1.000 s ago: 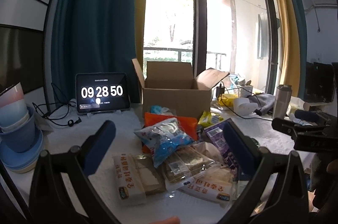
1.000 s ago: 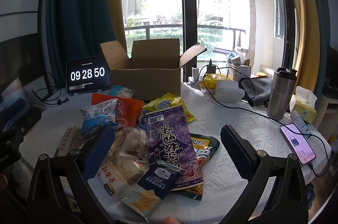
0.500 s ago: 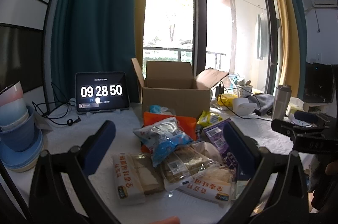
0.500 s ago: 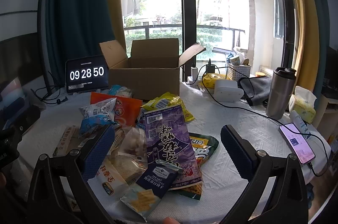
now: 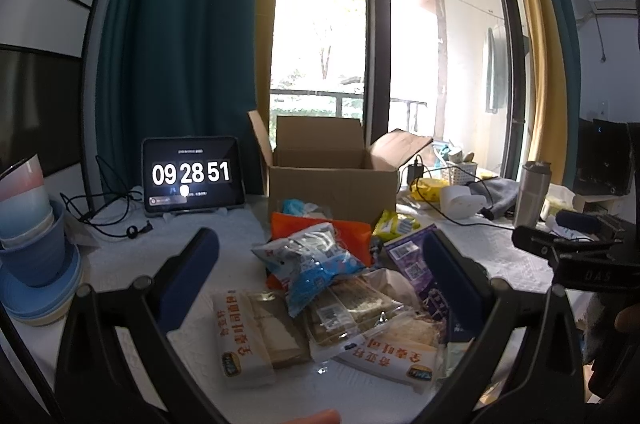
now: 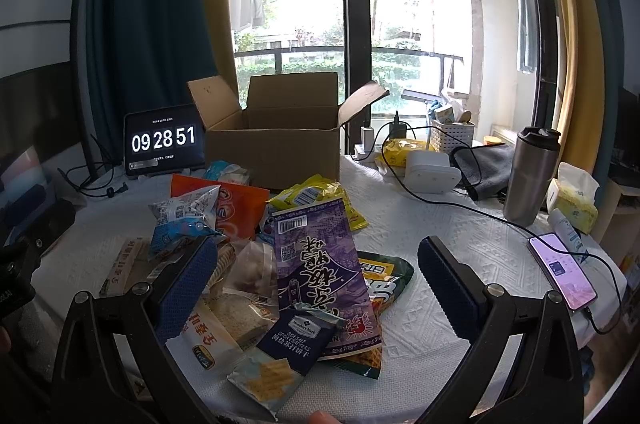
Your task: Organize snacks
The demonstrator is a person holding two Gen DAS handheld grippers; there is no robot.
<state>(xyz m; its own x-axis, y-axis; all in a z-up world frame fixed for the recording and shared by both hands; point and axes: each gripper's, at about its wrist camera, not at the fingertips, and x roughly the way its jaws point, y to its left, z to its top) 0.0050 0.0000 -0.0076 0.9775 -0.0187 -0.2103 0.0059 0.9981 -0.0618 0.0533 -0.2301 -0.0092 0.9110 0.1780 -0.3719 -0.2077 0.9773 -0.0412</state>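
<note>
1. My left gripper (image 5: 320,280) has its two blue pads spread wide with nothing between them; it hangs above the near edge of the snack pile. My right gripper (image 6: 318,282) is likewise spread wide and empty, over the same pile from the other side.
2. Snack pile on the white table cover (image 6: 460,232), counted from both views: one navy cracker packet (image 6: 296,336) nearest, one purple bag (image 6: 320,264) lying over one green-and-yellow bag (image 6: 386,274), two white bread packs with orange print (image 5: 244,332) (image 5: 394,356), one clear sandwich pack (image 5: 346,306), one blue-and-white pouch (image 5: 312,262), one orange bag (image 5: 320,228), one yellow bag (image 6: 320,193), one small light-blue packet (image 6: 224,171) just before the box. Ten in my count; packets overlap, so more may be hidden.
3. One phone (image 6: 562,270), screen lit, cable attached, at the right table edge.
4. One stack of blue bowls (image 5: 32,252) at the left; I cannot count them.
5. One steel tumbler (image 6: 530,175), upright.
6. One cardboard box (image 6: 276,139) behind the pile, flaps open; its inside is not visible from either view.
7. One tablet (image 5: 192,175) left of the box, reading 09 28 51.
8. One white basket (image 6: 452,131) at the back right, holding small items I cannot identify.
</note>
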